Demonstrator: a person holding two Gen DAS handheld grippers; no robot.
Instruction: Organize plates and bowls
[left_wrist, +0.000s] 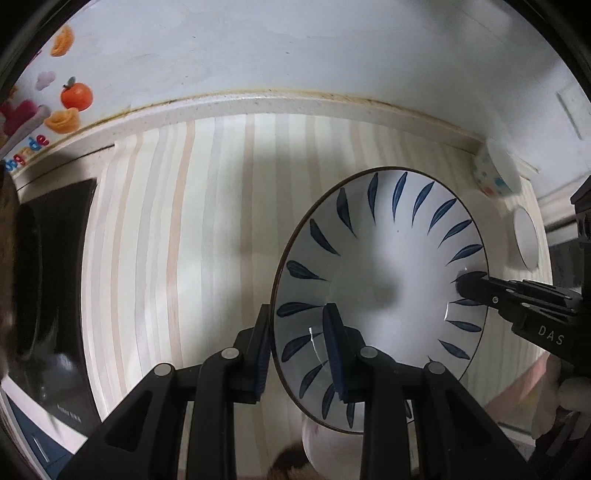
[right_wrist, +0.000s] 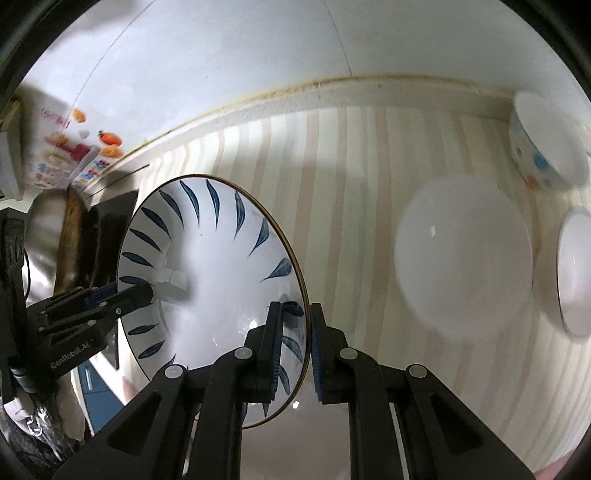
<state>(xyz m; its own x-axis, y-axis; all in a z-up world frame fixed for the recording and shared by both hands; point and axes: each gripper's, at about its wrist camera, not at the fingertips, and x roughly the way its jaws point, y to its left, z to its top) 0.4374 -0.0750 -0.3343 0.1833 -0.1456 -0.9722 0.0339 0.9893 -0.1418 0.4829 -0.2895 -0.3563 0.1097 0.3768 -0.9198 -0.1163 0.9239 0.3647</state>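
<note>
A wide white plate with blue leaf strokes and a thin brown rim (left_wrist: 388, 258) (right_wrist: 214, 251) hangs tilted above the striped countertop, held from two sides. My left gripper (left_wrist: 297, 350) is shut on its near rim, one finger inside the plate and one outside. My right gripper (right_wrist: 295, 343) is shut on the opposite rim in the same way. Each wrist view shows the other gripper's tip on the far edge: the right one (left_wrist: 469, 286) and the left one (right_wrist: 144, 293).
A plain white plate (right_wrist: 465, 266) lies on the striped mat (left_wrist: 184, 240). A dotted bowl (right_wrist: 546, 147) (left_wrist: 495, 173) and a white bowl (right_wrist: 576, 273) (left_wrist: 526, 240) stand toward the back right corner. A black cooktop (left_wrist: 55, 295) with a metal pot (right_wrist: 48, 229) sits on the left. The wall runs close behind.
</note>
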